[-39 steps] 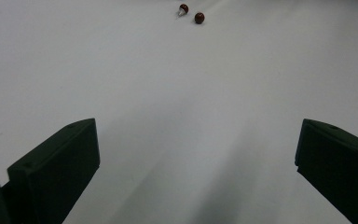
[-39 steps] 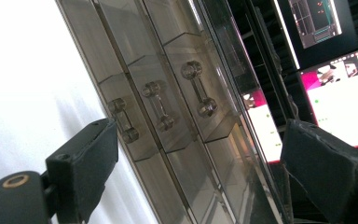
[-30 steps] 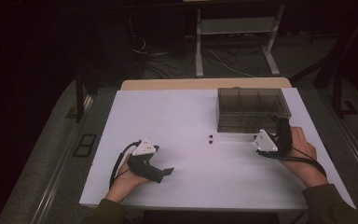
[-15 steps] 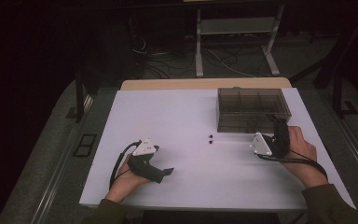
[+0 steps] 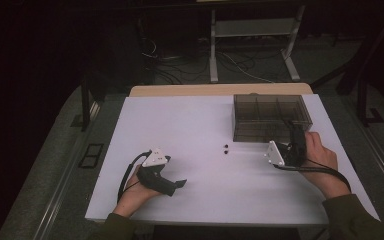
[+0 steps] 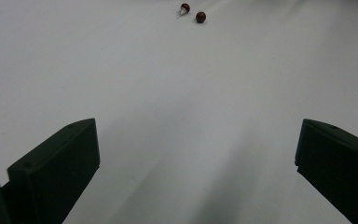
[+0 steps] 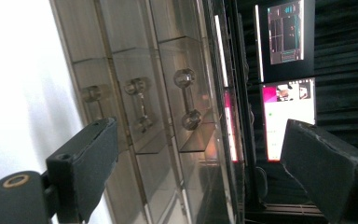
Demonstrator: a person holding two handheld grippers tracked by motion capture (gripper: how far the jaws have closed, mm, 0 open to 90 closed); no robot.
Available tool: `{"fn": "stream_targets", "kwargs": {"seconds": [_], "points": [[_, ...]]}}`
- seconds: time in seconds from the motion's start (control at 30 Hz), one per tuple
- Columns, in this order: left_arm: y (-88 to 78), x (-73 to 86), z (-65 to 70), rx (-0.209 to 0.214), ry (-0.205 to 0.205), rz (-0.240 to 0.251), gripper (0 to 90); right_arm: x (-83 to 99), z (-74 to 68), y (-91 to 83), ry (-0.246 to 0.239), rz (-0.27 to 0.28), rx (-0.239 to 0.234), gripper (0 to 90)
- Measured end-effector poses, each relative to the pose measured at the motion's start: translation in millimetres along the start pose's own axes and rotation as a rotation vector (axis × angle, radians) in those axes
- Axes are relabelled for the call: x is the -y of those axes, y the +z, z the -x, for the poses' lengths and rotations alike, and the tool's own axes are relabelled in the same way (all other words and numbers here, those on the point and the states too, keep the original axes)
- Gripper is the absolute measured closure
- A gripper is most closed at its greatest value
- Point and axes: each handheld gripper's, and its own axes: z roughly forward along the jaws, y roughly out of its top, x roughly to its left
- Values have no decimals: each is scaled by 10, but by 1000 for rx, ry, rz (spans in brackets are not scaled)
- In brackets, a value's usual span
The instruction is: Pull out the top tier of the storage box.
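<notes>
On the white bench [image 5: 205, 125], the right claw [image 5: 294, 132], jaws apart, has edged closer to the drawer box [image 5: 270, 117], suggesting a handle pull, while the left claw [image 5: 180, 183] stays apart, short of two beads [image 5: 226, 148].

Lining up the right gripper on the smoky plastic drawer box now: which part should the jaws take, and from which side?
Take one of the small dumbbell-shaped drawer handles on the drawer box front, coming from the person's side. In the right gripper view each handle is a thin bar between two knobs, standing proud of its drawer. The right gripper already faces that front with jaws apart. Close across the bar, probably between the knobs.
</notes>
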Motion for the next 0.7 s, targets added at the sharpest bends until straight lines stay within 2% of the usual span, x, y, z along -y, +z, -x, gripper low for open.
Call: {"fn": "stream_targets", "kwargs": {"seconds": [0.27,0.5,0.7], "points": [[-2,-2,-2,1,1,1,0,-36,27,101,-18,2,10,107],[1,-5,7,-1,-2,3,0,-26,15,113,-20,-4,28,107],[9,-2,1,3,0,1,0,-49,-44,111,-58,-15,58,109]]}}
